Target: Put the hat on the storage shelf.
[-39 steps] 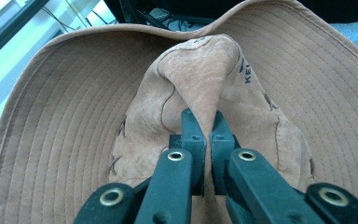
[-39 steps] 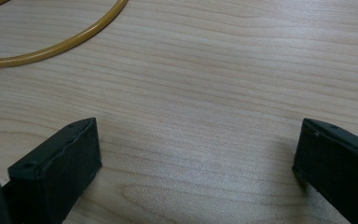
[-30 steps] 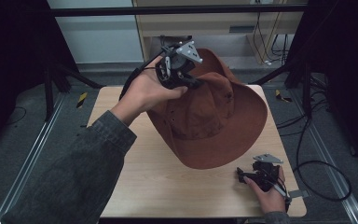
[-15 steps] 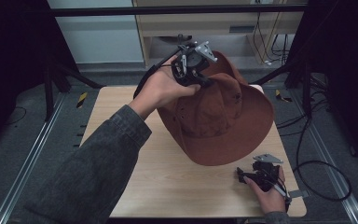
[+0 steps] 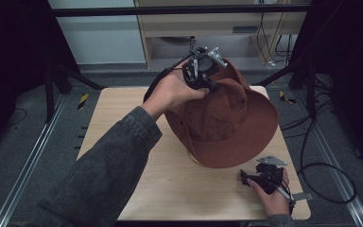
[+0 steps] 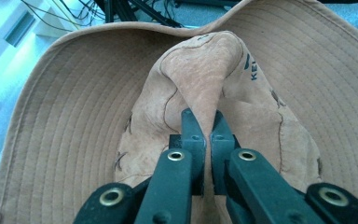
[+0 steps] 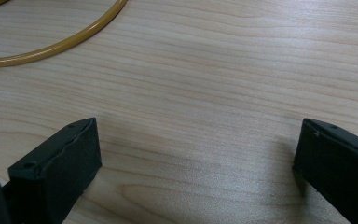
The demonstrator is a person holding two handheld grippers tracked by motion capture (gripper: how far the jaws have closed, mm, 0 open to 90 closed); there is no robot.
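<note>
A brown wide-brimmed hat hangs tilted over the back right of the wooden table, its lower brim close to the tabletop. My left gripper is shut on a pinched fold of the hat's crown, held up by a hand in a dark sleeve. In the left gripper view the jaws squeeze that fold, with the stitched brim spread behind it. My right gripper rests low at the table's front right, open. In the right gripper view its jaws stand wide apart over bare wood.
A yellowish curved tube lies on the table ahead and to the left of my right gripper. A pale object peeks from under the hat's lower brim. Black frame bars, cables and a shelf surround the table.
My left hand has carried the hat to the right and a little lower. The right gripper has stayed where it was.
</note>
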